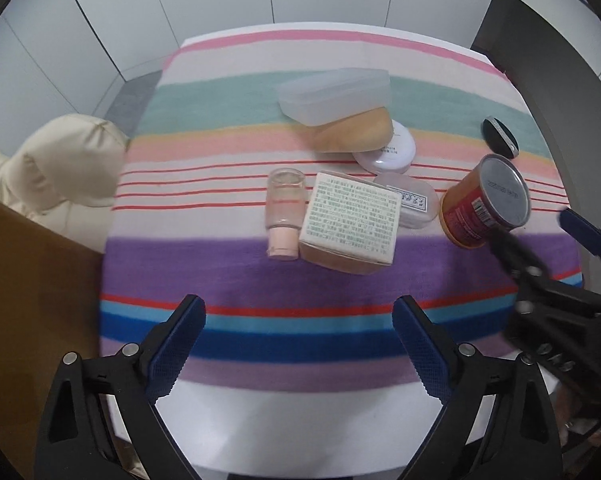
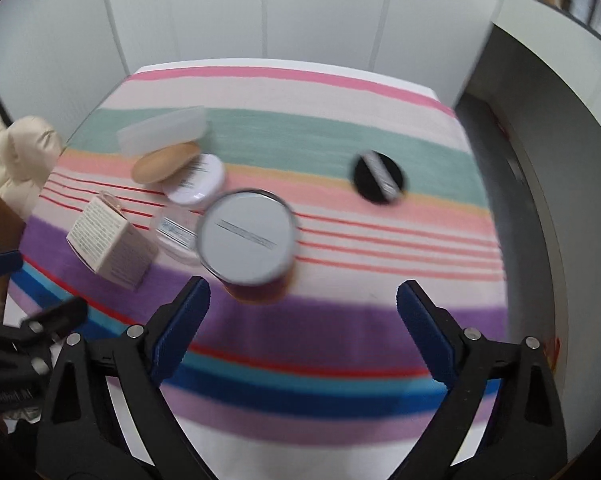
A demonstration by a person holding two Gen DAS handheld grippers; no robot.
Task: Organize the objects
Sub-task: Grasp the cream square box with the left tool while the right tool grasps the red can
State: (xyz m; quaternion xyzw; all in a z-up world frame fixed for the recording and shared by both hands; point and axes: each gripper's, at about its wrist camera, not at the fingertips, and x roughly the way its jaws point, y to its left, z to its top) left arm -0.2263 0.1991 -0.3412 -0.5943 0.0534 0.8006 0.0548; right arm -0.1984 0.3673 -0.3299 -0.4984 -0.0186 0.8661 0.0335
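Note:
On the striped cloth [image 1: 260, 264] lie a clear bottle with a pink cap [image 1: 284, 212], a printed carton [image 1: 350, 224], a small clear case [image 1: 414, 198], a white round compact [image 1: 392, 152], a beige sponge [image 1: 356, 132] under a translucent box [image 1: 336, 96], a black puff [image 1: 500, 136] and a red can [image 1: 482, 204]. My left gripper [image 1: 298, 344] is open and empty, near the front edge. My right gripper [image 2: 302, 328] is open and empty, just short of the can [image 2: 248, 240]; it also shows in the left wrist view [image 1: 540, 236].
A cream jacket [image 1: 56, 164] and a brown surface [image 1: 28, 300] lie to the left of the table. White wall panels stand behind. The black puff [image 2: 378, 178] lies apart at the right. A grey floor drops off to the right of the table [image 2: 500, 208].

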